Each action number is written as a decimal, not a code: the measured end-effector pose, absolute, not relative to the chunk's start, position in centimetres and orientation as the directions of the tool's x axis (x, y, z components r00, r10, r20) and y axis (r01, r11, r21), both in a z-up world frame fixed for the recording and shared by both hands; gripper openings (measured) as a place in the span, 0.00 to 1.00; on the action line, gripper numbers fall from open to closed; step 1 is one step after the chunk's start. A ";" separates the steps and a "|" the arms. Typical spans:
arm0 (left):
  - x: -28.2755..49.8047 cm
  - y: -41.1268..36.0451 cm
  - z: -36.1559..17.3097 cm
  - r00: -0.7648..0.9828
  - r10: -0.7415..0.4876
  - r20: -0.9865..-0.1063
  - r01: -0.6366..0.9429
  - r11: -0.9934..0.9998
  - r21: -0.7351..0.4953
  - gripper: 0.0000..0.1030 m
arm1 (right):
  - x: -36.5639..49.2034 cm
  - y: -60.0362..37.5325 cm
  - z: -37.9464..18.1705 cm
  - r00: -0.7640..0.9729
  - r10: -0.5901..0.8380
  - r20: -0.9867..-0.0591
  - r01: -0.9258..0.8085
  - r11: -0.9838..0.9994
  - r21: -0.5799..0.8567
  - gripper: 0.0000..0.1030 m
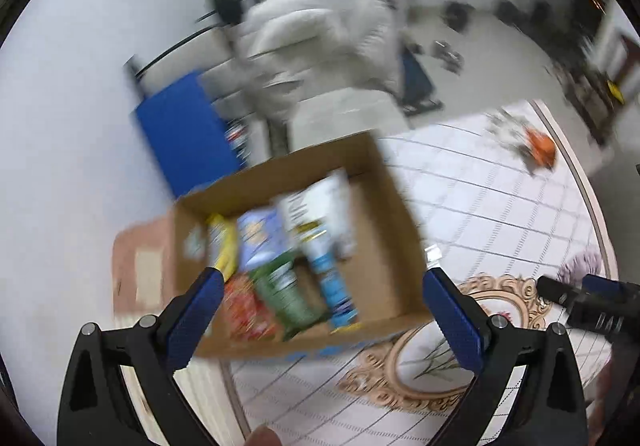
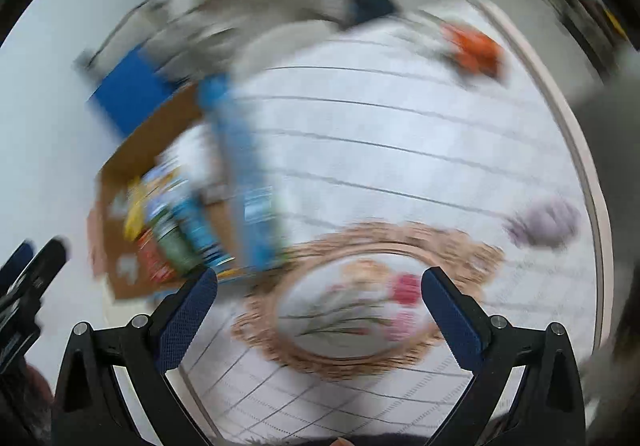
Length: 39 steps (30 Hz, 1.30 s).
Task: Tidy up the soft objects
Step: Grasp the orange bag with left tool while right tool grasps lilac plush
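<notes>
At the left, the cardboard box (image 1: 298, 242) sits at the round table's (image 1: 500, 214) left edge, already packed with soft packets (image 1: 280, 266). The left gripper (image 1: 320, 310) hovers over it, spread wide and empty. The right gripper (image 2: 320, 306) hangs equally wide and empty over the table centre. An orange packet (image 1: 540, 148) waits far right. Both views are blurred; a hasty reach could miss it or nudge the box off.

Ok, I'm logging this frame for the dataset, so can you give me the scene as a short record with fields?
surface: round patterned tablecloth
container: open cardboard box at the table's edge
box contents: several packets, too blurred to name
loose items: orange object at the far rim; purple object near the right rim
left tongs: open, empty, over the box
right tongs: open, empty, over the cloth
</notes>
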<state>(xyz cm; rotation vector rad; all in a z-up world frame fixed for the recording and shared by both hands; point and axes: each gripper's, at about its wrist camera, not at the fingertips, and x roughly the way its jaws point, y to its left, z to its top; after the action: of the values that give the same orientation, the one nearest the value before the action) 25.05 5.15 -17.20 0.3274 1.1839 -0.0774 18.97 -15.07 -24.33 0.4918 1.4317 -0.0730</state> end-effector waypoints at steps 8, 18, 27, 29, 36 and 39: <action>32.4 -14.6 -24.2 0.370 0.130 -0.920 0.545 0.771 0.328 0.99 | 16.1 -34.7 -33.3 0.096 0.234 -0.968 0.719 0.655 0.230 1.00; 37.9 -32.6 -34.3 0.339 0.163 -0.927 0.850 0.369 0.376 0.99 | 15.5 -41.1 -41.1 0.091 0.373 -0.924 0.838 0.473 0.273 1.00; 39.5 -37.9 -41.3 0.245 0.266 -0.932 0.934 0.192 0.300 0.99 | 15.8 -41.7 -43.1 0.074 0.413 -0.908 0.852 0.447 0.273 1.00; 39.5 -38.4 -42.5 0.231 0.291 -0.928 0.941 0.177 0.289 0.99 | 15.7 -41.9 -43.4 0.068 0.418 -0.906 0.858 0.439 0.267 1.00; 40.1 -38.1 -43.3 0.129 0.252 -0.959 0.934 0.294 0.203 0.54 | 15.3 -42.2 -44.7 -0.008 0.404 -0.915 0.870 0.453 0.193 0.79; 39.7 -37.4 -43.0 0.127 0.239 -0.963 0.923 0.328 0.203 0.42 | 14.9 -41.8 -44.8 -0.047 0.367 -0.929 0.867 0.477 0.144 0.58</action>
<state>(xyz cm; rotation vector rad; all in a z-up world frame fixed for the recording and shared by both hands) 39.68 -37.36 -42.95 1.1624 1.3816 -0.7119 14.87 -41.82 -44.76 1.0821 1.6355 -0.5739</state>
